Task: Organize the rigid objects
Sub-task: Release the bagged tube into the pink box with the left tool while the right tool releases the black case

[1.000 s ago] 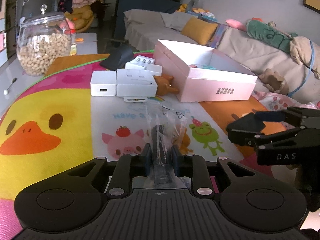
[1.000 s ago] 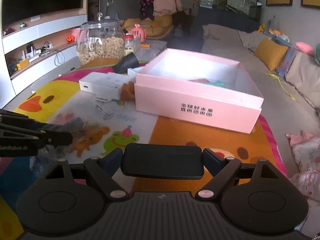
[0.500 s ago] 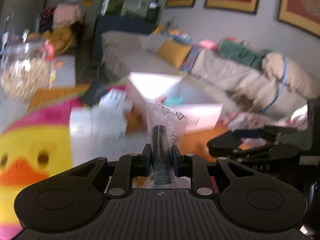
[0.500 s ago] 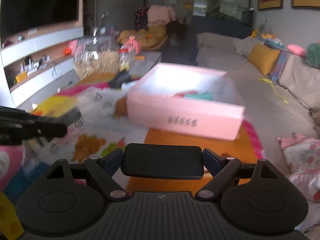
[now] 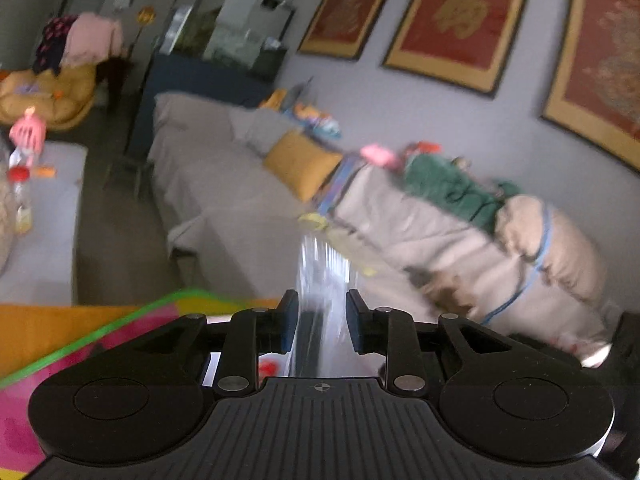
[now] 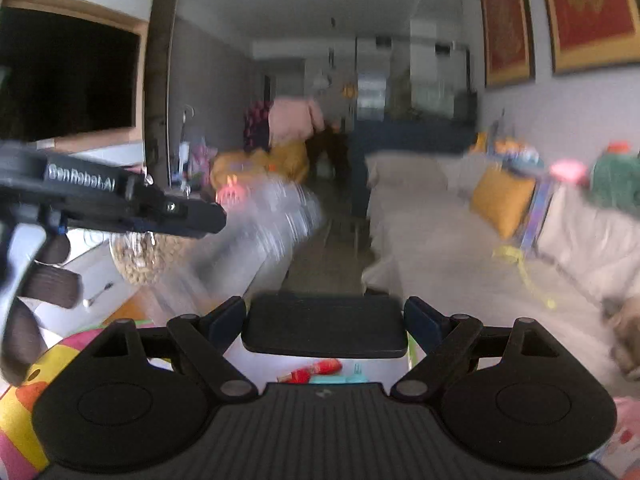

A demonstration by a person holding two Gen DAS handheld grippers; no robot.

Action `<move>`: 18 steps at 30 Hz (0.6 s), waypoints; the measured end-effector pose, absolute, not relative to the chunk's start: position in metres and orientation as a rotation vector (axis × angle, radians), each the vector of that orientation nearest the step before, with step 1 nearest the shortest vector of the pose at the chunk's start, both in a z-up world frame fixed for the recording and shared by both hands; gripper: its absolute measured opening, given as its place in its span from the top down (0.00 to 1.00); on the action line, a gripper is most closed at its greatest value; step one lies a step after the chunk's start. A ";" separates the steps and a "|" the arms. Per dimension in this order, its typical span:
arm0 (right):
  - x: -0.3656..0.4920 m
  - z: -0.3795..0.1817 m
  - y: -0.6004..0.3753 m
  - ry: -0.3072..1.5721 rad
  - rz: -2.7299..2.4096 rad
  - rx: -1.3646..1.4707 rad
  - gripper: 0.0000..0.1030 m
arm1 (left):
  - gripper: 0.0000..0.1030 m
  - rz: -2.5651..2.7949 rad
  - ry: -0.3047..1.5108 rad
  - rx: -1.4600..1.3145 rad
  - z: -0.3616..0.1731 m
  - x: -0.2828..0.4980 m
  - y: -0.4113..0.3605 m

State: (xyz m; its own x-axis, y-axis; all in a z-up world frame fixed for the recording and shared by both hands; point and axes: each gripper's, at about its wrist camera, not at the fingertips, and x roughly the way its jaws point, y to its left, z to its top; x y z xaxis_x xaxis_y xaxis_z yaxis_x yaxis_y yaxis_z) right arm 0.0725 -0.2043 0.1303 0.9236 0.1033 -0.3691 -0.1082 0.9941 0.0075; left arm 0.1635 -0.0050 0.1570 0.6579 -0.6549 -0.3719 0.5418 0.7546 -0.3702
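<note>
My left gripper (image 5: 322, 312) is raised high above the table, jaws slightly apart, with a clear plastic bag holding a dark stick-like object (image 5: 316, 300) blurred between them; whether it is still gripped is unclear. In the right wrist view the left gripper (image 6: 120, 204) shows at the left with the blurred bag (image 6: 256, 232) streaking down beside it. My right gripper (image 6: 324, 330) is shut on a flat black rectangular object (image 6: 324, 330). Below it lies the inside of the pink box (image 6: 384, 368) with a red item (image 6: 312, 370) and a teal item (image 6: 340, 379).
A cartoon play mat (image 5: 80, 336) covers the table. A glass jar of nuts (image 6: 140, 256) stands at the far left. A grey sofa (image 5: 248, 200) with a yellow cushion (image 5: 302, 164) lies beyond the table.
Both grippers rose and tilted up, away from the table. The left jaws have spread a little and the bag now blurs downward.
</note>
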 end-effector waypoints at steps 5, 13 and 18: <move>0.101 0.115 -0.218 0.477 0.111 0.045 0.16 | 0.72 -0.601 0.592 -0.264 0.109 0.193 0.040; 0.191 0.106 -0.152 0.753 0.190 0.035 0.65 | 0.72 -0.349 0.604 -0.397 0.053 0.230 0.134; 0.270 0.097 -0.064 0.874 0.204 -0.160 0.85 | 0.72 -0.327 0.640 -0.508 0.019 0.261 0.155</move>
State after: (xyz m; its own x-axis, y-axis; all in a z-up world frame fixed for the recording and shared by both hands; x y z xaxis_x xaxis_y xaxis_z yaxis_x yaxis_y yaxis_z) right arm 0.2698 -0.0641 0.0971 0.6246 0.1121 -0.7728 -0.2424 0.9686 -0.0555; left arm 0.2610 0.1545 0.0195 0.7577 -0.4389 -0.4830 0.1343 0.8291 -0.5428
